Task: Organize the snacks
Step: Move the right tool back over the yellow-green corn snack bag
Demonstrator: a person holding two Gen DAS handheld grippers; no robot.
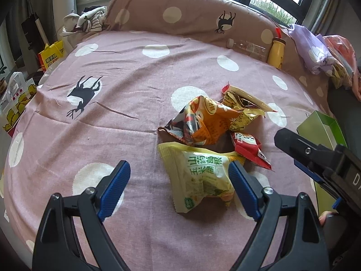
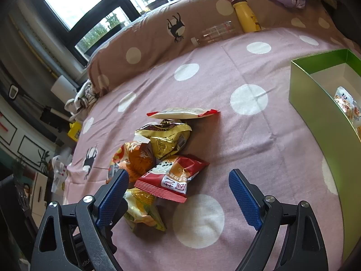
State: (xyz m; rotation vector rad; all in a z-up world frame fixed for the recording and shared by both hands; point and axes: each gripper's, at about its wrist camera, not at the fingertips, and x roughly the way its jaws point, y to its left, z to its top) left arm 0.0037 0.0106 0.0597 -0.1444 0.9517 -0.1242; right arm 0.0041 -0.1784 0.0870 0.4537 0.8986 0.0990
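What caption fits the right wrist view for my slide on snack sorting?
Open right gripper hovers over crinkled foil snack packets piled on a pink polka-dot bedsheet, beside a green cardboard box.

Pink polka-dot bed sheet [image 2: 259,135], deer-printed. Heap of snack packets [image 2: 162,155] lying mid-sheet. Right of heap: green box [image 2: 315,103]. Beyond heap, against the bolster [image 1: 180,15]: yellow bottle [image 2: 246,15], clear bottle [image 2: 214,32].

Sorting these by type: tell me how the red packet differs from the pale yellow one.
The red packet is small, with white label lettering; the pale yellow packet is larger, with green lettering. The red one leans on neighbouring packets; the yellow lies nearer the left gripper. Both lie sealed on the bedspread.
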